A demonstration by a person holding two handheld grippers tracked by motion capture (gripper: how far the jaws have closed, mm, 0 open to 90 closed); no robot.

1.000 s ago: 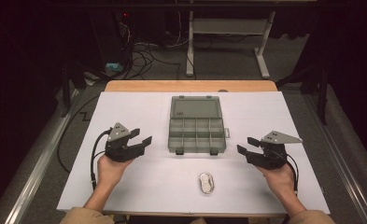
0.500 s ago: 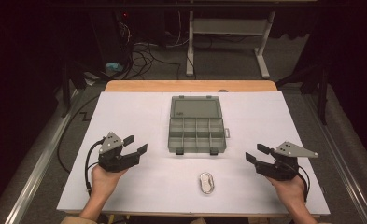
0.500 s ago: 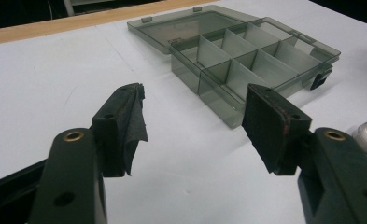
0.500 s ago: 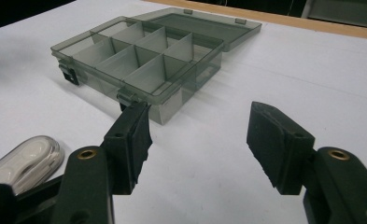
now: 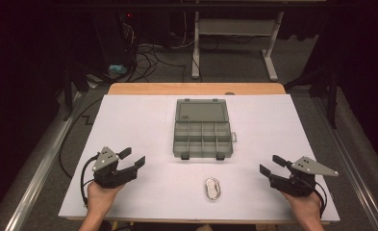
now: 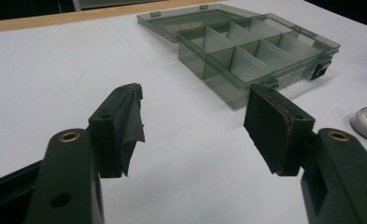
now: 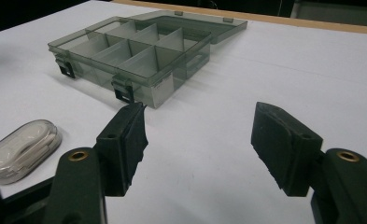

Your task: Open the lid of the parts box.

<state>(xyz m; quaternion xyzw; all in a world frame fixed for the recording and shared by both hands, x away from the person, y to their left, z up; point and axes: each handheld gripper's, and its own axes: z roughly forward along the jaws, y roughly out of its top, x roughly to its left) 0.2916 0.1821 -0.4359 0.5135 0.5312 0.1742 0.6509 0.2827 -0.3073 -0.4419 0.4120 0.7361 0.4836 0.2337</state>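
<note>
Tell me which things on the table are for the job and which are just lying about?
For the job:
compartment box, lid open
small oval case
left gripper and right gripper, both open and empty

Lying about:
cables on the floor
desk frame behind

You see a translucent smoky-grey plastic organiser box [image 5: 203, 135], smooth and glossy, on matt white paper [image 5: 143, 115]. Nearer you lies a glossy clear plastic case [image 5: 213, 188]. The far table edge [image 5: 196, 89] looks wooden.

Left gripper [image 5: 132, 160] and right gripper [image 5: 269, 165], jaws just widened, both empty
</note>
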